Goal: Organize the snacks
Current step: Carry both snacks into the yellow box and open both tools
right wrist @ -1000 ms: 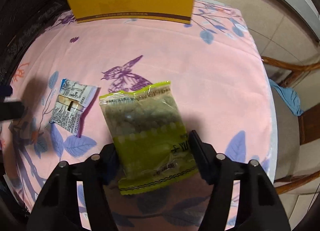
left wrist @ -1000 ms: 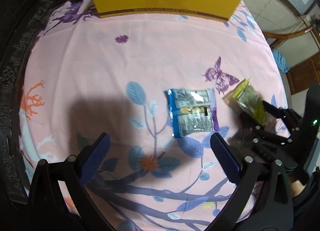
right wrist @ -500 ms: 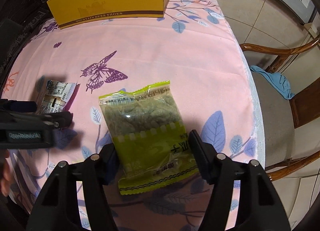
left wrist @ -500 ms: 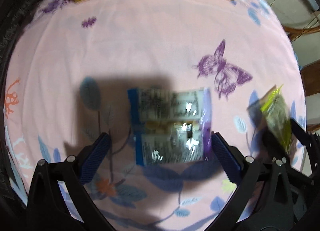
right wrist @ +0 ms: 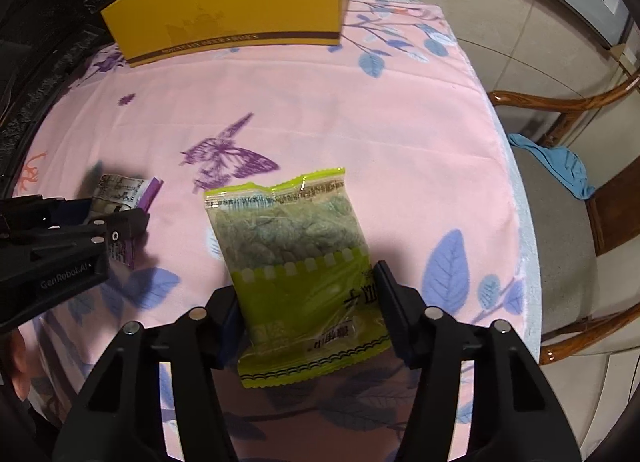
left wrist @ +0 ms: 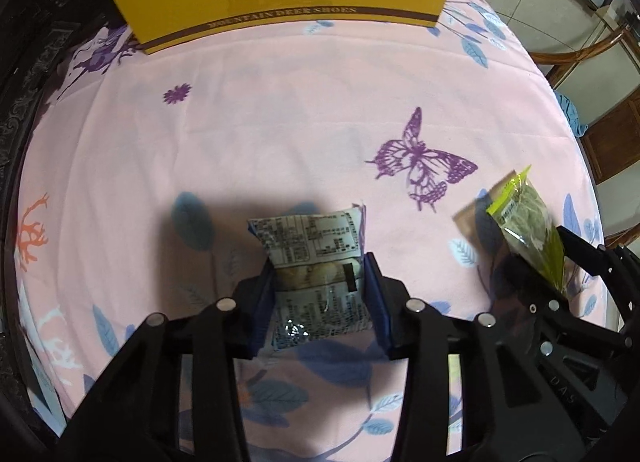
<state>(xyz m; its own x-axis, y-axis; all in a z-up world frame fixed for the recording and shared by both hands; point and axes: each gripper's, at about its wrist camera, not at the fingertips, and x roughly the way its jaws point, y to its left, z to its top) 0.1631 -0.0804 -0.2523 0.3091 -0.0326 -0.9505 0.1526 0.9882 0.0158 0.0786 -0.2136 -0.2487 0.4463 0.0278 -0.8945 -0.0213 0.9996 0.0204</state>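
Blue-white snack packet (left wrist: pixel 316 278) flat on cloth; green snack bag (right wrist: pixel 300 262) raised, tilted.

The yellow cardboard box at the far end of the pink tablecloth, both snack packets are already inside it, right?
No. The yellow cardboard box is there, but both are outside: left gripper closing around the silver packet, right gripper around the green packet, per both wrist views.

my right gripper (right wrist: pixel 310 314): jaws closing, pads on green snack bag (right wrist: pixel 298 262)
my left gripper (right wrist: pixel 116 222): at blue-purple packet (right wrist: pixel 124 190)
far edge: yellow box (right wrist: pixel 236 18) on pink tablecloth (right wrist: pixel 340 122)
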